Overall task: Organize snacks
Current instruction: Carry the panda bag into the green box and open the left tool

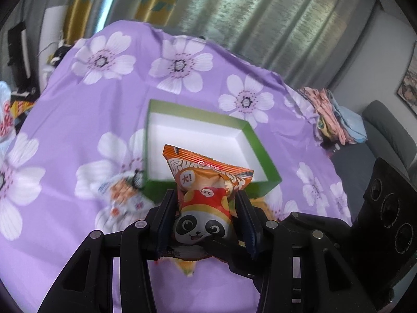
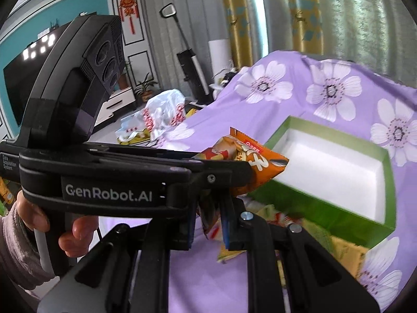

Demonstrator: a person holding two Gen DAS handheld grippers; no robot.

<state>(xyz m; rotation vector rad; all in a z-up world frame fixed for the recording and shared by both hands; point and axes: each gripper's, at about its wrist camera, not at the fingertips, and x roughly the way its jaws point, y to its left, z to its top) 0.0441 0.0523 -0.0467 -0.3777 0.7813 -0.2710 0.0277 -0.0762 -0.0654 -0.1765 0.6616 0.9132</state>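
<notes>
Behind left claw (image 2: 224,180), right claw's (image 2: 208,224) blurred packet (image 2: 209,225).

Your orange snack packet (image 1: 208,180) is glossy, crinkled foil-like plastic. The green box (image 1: 256,151) looks like matt cardboard with a smooth white lining. Beneath lies thin purple cloth (image 1: 78,120), faintly creased.

Two wrist fisheyes, both angled down at table.
Left cam: close behind its fingers, facing green box (image 1: 250,140). Right cam: from the side, near. Shared: box, purple floral cloth (image 1: 78,120).
</notes>
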